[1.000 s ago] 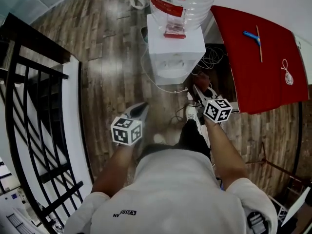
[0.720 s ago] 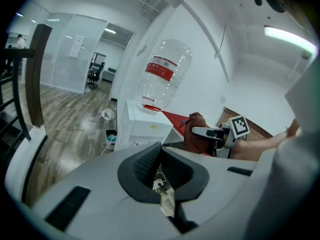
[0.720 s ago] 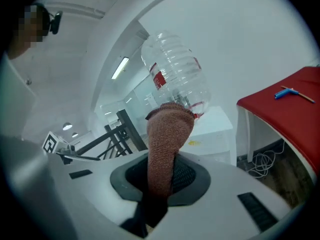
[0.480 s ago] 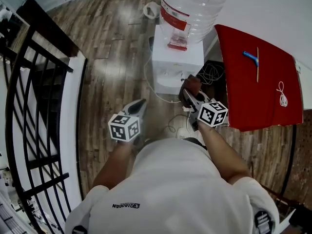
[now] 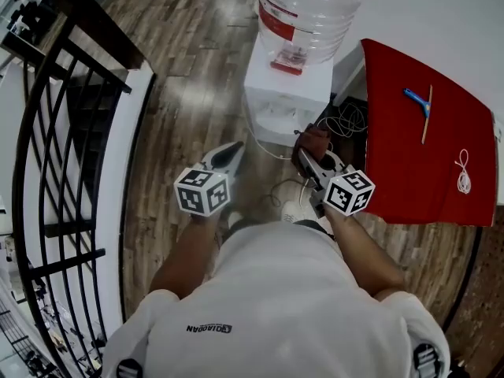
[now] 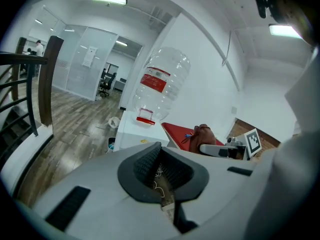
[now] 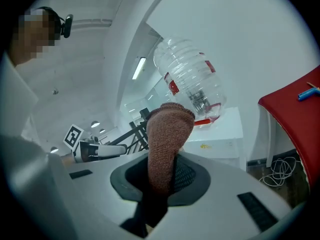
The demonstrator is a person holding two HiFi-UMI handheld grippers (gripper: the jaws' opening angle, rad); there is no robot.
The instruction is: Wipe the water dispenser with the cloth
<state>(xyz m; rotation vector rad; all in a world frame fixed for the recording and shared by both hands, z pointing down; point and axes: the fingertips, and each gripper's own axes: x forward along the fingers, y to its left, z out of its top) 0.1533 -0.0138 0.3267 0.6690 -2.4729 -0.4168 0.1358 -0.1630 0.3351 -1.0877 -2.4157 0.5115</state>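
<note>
As it clamps the cloth (image 7: 169,134), the right gripper (image 7: 165,176) has neared the dispenser (image 5: 287,93).

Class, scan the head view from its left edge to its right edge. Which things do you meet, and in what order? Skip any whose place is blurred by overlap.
black stair railing → left gripper → water dispenser → blue-handled tool → white cord

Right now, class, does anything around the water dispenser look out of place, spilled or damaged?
Only the loose white cables, tangled on the floor between the water dispenser and the red table; they look untidy. No spill or damage shows.
</note>
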